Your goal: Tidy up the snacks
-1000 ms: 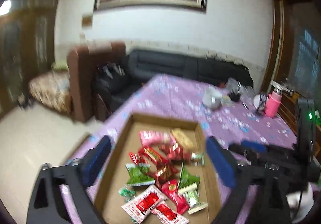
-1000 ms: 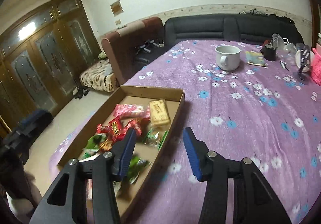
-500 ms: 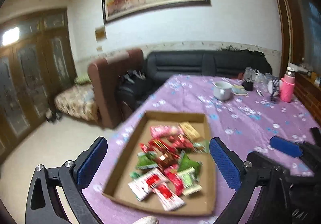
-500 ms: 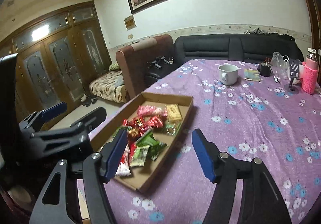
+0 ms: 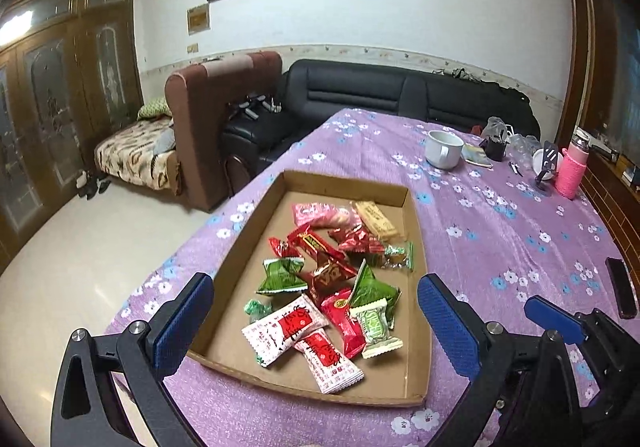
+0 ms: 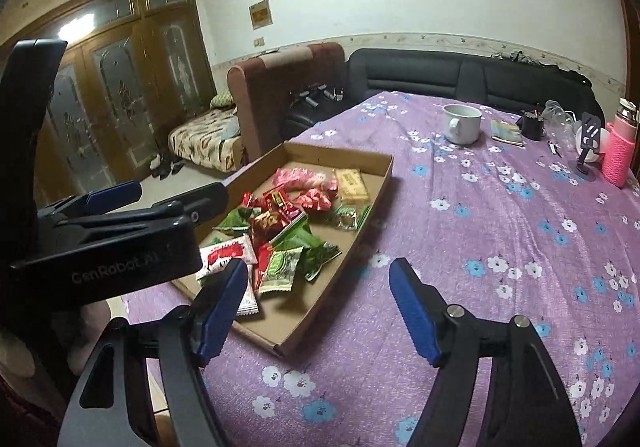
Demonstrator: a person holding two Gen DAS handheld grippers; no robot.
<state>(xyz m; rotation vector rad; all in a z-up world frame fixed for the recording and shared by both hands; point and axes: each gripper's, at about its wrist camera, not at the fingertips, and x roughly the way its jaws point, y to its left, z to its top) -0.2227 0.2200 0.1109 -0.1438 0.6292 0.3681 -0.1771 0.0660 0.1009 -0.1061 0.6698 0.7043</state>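
Snacks (image 5: 320, 279) heaped loose in cardboard tray (image 5: 416, 327) (none gripped); left fingers (image 5: 182, 327) apart, right fingers (image 6: 218, 313) opening.

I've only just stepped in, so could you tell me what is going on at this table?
A person holds a two-finger gripper in each hand over a purple flowered tablecloth. A shallow cardboard tray holds a jumble of wrapped snacks in red, green, pink and white. The left gripper is open, aimed at the tray, with nothing between its fingers. The right gripper hangs beside the tray's near corner, its jaws opening and empty. No snack has been picked up yet.
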